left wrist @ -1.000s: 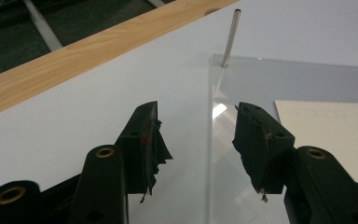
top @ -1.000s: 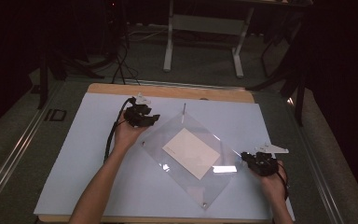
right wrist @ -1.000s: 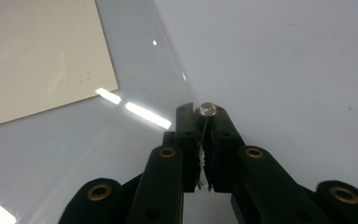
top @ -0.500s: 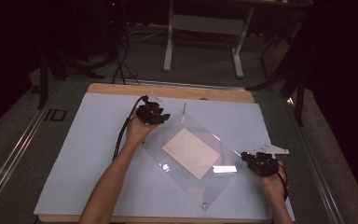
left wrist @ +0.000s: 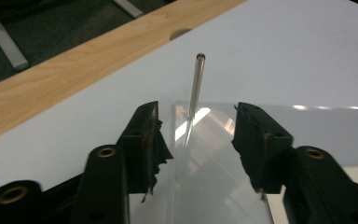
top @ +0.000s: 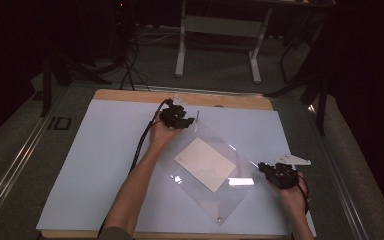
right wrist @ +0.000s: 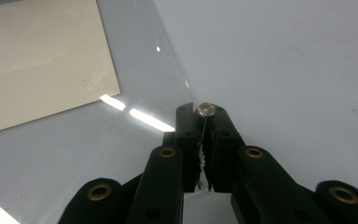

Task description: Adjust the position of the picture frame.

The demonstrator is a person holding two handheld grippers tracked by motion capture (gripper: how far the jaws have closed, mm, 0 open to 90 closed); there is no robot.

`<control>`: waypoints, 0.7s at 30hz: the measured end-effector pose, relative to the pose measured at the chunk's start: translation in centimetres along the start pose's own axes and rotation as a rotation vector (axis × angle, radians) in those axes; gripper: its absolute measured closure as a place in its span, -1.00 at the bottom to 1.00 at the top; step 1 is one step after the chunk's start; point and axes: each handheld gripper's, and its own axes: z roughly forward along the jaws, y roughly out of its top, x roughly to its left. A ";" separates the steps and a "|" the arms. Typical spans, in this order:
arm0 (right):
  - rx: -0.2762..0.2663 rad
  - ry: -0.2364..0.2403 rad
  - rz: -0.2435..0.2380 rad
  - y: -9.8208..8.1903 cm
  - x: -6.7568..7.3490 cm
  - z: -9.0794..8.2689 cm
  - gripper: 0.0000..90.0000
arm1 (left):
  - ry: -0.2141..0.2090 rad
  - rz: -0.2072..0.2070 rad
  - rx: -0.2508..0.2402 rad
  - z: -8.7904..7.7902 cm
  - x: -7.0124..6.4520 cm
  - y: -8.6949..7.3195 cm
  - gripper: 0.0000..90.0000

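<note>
Clear acrylic sheet [top: 207, 175] lies flat on the white-covered table [top: 95, 165] in the high view, turned like a diamond, its long diagonal running from 12 o'clock down to 6 o'clock, with a cream card [top: 205, 163] under its middle. A thin metal pin [top: 198, 118] stands upright at the sheet's 12 o'clock corner. The left hand-held gripper [top: 182, 121] sits just beside that pin; the right hand-held gripper [top: 266, 169] is at the 3 o'clock corner.

In the left gripper view, the left hand-held gripper's [left wrist: 198, 133] jaws stand moderately wide and have just been opening, with the pin [left wrist: 195, 95] rising between them, untouched, its long axis near vertical and its tip toward 12 o'clock.

In the right gripper view, the right hand-held gripper [right wrist: 204, 114] is clamped narrow on a second pin's round head [right wrist: 205, 110] at the sheet's edge.

Risk, as I judge it: closing off-centre could tilt the pin or drag the sheet, shifting it over the card.
</note>
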 end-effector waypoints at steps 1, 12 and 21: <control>-0.001 0.001 0.002 0.0 0.0 0.0 0.88 | -0.002 -0.006 -0.004 0.4 0.0 0.0 0.16; -0.010 0.006 0.022 -0.1 0.0 0.0 0.88 | 0.023 -0.008 -0.035 2.9 0.1 -0.2 0.38; -0.014 0.002 0.026 -0.1 0.0 0.0 0.88 | 0.006 -0.018 -0.006 4.9 -0.5 1.2 0.44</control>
